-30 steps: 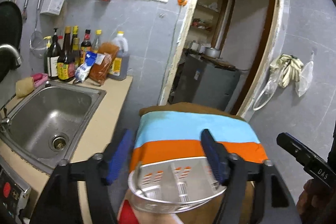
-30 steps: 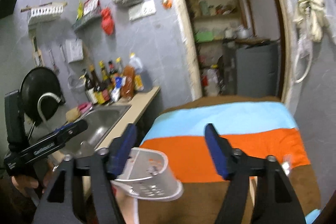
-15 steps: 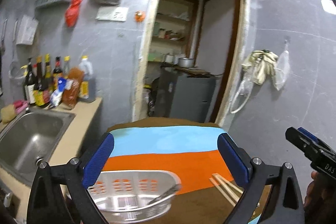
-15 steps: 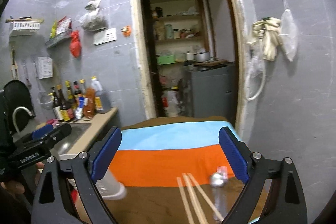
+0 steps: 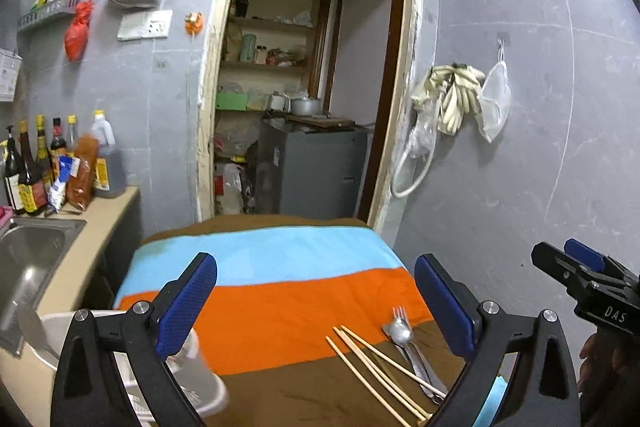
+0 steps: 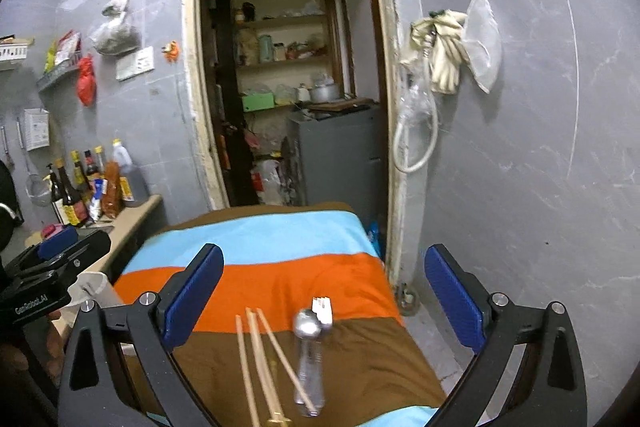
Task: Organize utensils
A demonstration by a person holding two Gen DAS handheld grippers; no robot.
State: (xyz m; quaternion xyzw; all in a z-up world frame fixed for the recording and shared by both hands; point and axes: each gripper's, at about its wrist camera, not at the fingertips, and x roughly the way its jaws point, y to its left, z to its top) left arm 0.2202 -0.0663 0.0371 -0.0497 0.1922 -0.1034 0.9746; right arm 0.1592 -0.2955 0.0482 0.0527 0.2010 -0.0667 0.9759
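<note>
On the black body of my right gripper (image 5: 592,281), seen from the left wrist camera, I read the white letters "DAS". On the body of my left gripper (image 6: 52,259), seen from the right wrist camera, white lettering reads roughly "GenRobot.AI". The labels on the bottles (image 5: 30,167) by the wall are too small and blurred for me to read.

light: dim, even indoor | glare: bright patch upper right, left view | blur: mild motion | edges: fisheye bending, black corners
</note>
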